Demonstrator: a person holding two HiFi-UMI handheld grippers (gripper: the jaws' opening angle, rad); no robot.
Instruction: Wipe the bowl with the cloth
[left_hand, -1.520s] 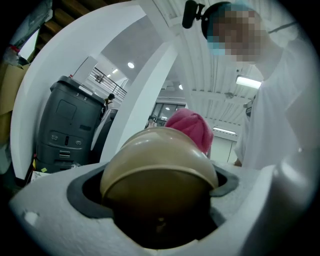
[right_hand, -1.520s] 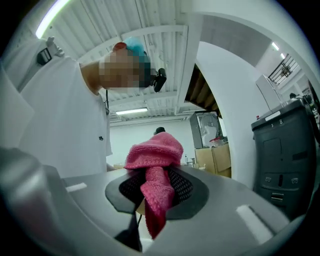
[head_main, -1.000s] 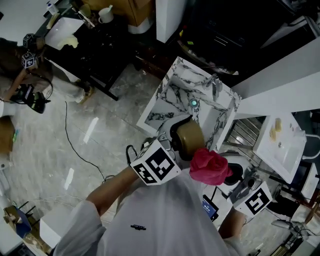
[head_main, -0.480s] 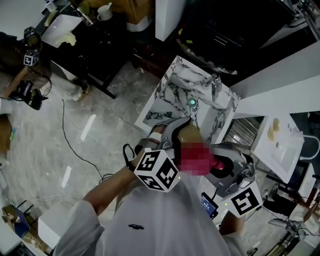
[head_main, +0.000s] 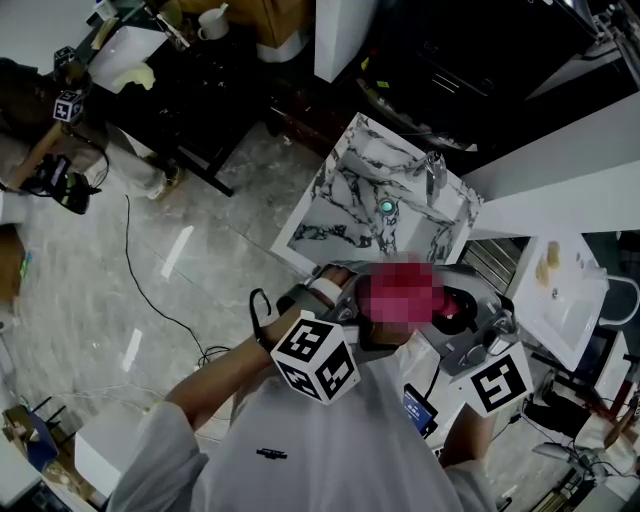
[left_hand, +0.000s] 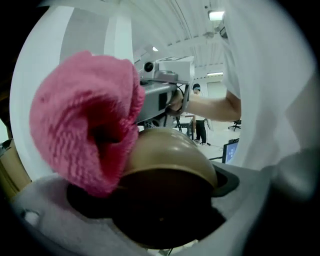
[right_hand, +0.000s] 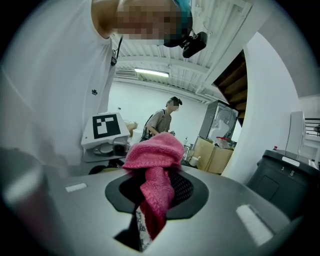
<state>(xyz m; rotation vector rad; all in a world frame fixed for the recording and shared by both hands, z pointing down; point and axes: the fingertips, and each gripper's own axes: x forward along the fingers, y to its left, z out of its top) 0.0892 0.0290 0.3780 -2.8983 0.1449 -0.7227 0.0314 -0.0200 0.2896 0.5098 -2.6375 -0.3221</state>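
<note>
Against bowl (left_hand: 170, 155) outer wall: cloth (left_hand: 85, 125), touching
left gripper (left_hand: 161, 220): clamped on bowl
right gripper (right_hand: 150, 200): pinching cloth, just beside bowl

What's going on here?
A person holds a tool in each hand, standing in front of a marbled sink. The left tool is clamped on a tan bowl, and the right tool grips a bunched pink cloth. In the left gripper view the cloth appears pressed against the bowl's outer side, so the wiping looks to be under way.
</note>
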